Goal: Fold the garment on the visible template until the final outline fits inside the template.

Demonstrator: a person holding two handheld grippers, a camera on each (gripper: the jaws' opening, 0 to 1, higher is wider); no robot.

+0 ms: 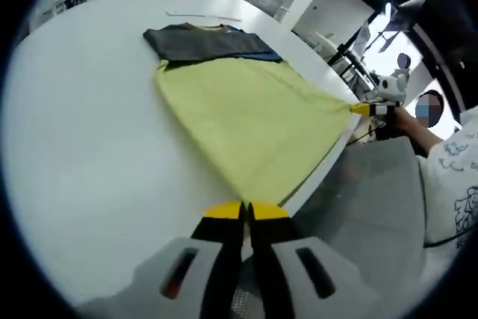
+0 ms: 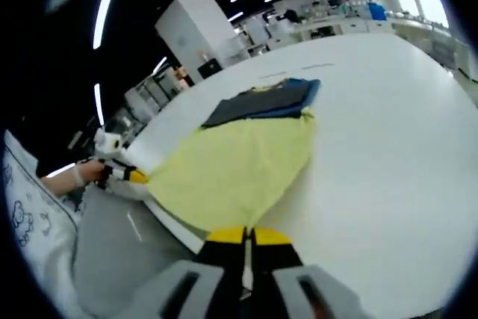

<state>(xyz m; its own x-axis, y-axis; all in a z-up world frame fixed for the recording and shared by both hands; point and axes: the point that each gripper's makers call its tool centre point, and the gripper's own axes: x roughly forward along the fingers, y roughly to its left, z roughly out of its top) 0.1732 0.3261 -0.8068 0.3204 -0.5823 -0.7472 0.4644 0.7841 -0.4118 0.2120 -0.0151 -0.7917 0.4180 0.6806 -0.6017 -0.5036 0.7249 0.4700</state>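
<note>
Left claw [image 1: 244,211]: clamped on one corner of the yellow garment [image 1: 246,117], at 6 o'clock in the left gripper view. Right claw [image 2: 246,235]: likewise pinched on a second corner, at 6 o'clock in the right gripper view, with no gap visible between the tips. Garment stretched taut between the two, spread flat on the white tabletop [image 1: 97,132], near hem drawn out to the tabletop edge, far end touching or overlapping a dark cloth [image 1: 202,41] at 12 o'clock. Cannot tell whether that dark cloth, grey over a blue layer, serves as the template.

Risks, judged from here:
- Slipping off the edge. Both held corners at or just past the tabletop rim; releasing either one there probably lets the hem droop over the side and out of the workspace.
- Dragging the dark cloth. With the far end touching it, pulling harder toward 6 o'clock likely shifts or rucks it.
- Folding askew. Uneven lift or uneven tension between the claws probably yields a slanted crease and an outline too wide to fit.
- Losing a corner. Thin fabric, held only at the tips; a sharp tug may pull it free.

Writing: no brand or label legible on garment, dark cloth or tabletop. Dark line drawings on a white sleeve [image 1: 455,177] at 3 o'clock in the left gripper view, not readable as words.
</note>
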